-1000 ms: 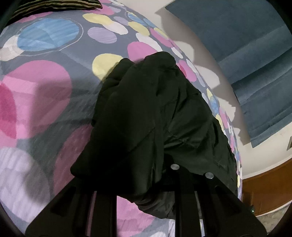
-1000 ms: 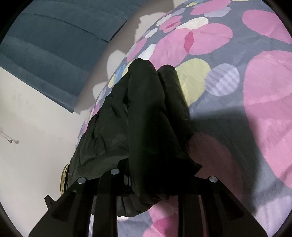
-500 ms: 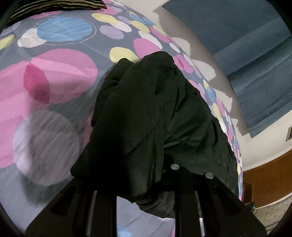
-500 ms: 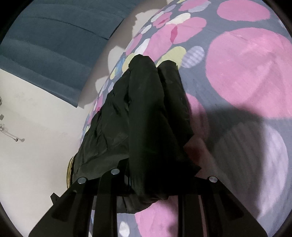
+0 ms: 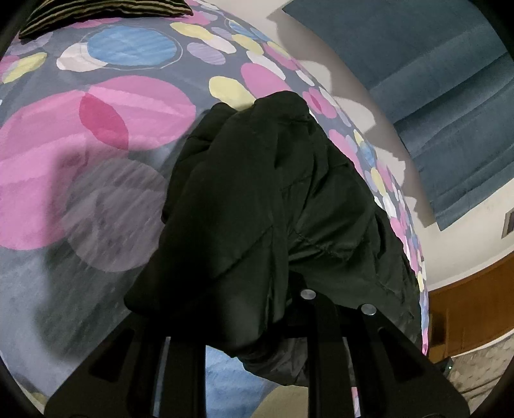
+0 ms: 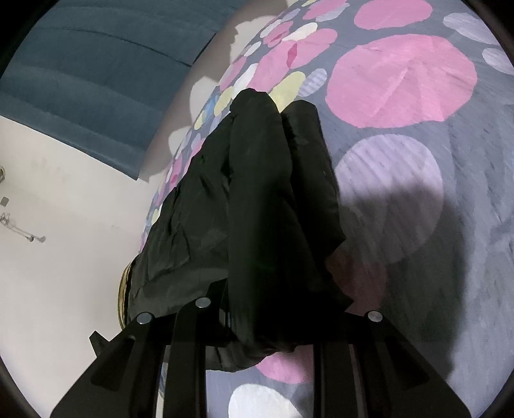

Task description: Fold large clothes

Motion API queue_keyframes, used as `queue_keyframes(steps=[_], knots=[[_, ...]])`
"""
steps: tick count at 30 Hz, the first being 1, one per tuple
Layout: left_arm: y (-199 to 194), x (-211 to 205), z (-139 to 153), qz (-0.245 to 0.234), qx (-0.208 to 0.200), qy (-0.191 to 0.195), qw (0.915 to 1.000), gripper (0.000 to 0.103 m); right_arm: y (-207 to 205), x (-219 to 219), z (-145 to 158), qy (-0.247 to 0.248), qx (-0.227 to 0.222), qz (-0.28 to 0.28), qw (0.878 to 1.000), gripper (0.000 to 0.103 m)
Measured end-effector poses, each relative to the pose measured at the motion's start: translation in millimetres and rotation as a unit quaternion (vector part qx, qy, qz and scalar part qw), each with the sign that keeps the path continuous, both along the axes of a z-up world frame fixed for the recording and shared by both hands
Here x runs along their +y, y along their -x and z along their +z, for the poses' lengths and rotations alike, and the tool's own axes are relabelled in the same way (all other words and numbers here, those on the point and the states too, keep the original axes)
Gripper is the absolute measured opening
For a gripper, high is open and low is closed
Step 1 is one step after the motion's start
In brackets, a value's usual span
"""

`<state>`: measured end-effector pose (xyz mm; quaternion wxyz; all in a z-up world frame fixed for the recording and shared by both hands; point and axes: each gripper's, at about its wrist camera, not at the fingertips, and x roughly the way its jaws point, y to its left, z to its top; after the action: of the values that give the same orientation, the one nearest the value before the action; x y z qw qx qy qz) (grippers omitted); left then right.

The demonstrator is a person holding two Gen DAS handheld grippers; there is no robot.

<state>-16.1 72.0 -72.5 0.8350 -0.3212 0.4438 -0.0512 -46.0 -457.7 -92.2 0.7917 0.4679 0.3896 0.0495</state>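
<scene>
A large black padded jacket [image 5: 257,205] hangs bunched from both grippers above a bed with a grey cover of pink, yellow and blue dots [image 5: 106,135]. My left gripper [image 5: 253,308] is shut on a thick fold of the jacket, which drapes over its fingers and hides the tips. In the right wrist view the same jacket [image 6: 263,212] falls forward over my right gripper [image 6: 273,324], which is shut on another bunched edge. The far end of the jacket trails toward the bed's edge.
A teal curtain [image 5: 443,106] hangs on the pale wall [image 6: 64,257] beyond the bed. A dark striped pillow [image 5: 96,9] lies at the bed's far corner. Wooden furniture [image 5: 469,305] stands at the right past the bed edge.
Both grippers have carried the jacket across the bed: the dotted cover has slid beneath it in both views. The grip and the jacket's drape look unchanged.
</scene>
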Motion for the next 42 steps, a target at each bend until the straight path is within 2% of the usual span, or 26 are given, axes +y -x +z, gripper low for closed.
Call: queue_keyframes(steps=[9,13,17,23,26,28,30,32,34,37,42], knots=[[-1,1,-6,-0.006,0.0,-0.003,1.0,0.019,-6,0,-6,0.002,0.001,0.003,1.0,0.024],[1,4,-10,-0.003,0.005,0.009,0.9999,0.024,1,-8,-12,-0.013,0.003,-0.012,1.0,0.033],[8,13,-14,0.008,0.012,0.029,0.9995,0.035,14,-17,-13,-0.021,-0.001,-0.033,0.999,0.042],[23,26,-10,0.014,0.004,-0.003,0.9999,0.051,36,-40,-8,0.004,0.004,-0.086,0.996,0.051],[27,37,-14,0.018,0.009,0.007,0.9998,0.052,39,-50,2,0.03,0.003,-0.11,0.993,0.051],[30,43,-14,0.025,0.011,0.015,0.9995,0.052,37,-47,22,0.062,-0.021,-0.108,0.992,0.051],[33,46,-12,0.029,0.009,0.011,0.9995,0.054,31,-37,45,0.089,-0.052,-0.09,0.991,0.052],[34,47,-13,0.028,0.009,0.008,0.9995,0.055,13,-12,70,0.105,-0.084,-0.037,0.99,0.058],[34,46,-13,0.029,0.011,0.008,0.9995,0.055,-4,15,84,0.097,-0.106,0.021,0.989,0.059],[34,45,-11,0.027,0.01,-0.001,0.9996,0.056,-41,73,93,0.068,-0.121,0.127,0.982,0.062],[34,45,-12,0.026,0.011,0.0,0.9996,0.056,-83,152,83,0.045,-0.105,0.232,0.966,0.062]])
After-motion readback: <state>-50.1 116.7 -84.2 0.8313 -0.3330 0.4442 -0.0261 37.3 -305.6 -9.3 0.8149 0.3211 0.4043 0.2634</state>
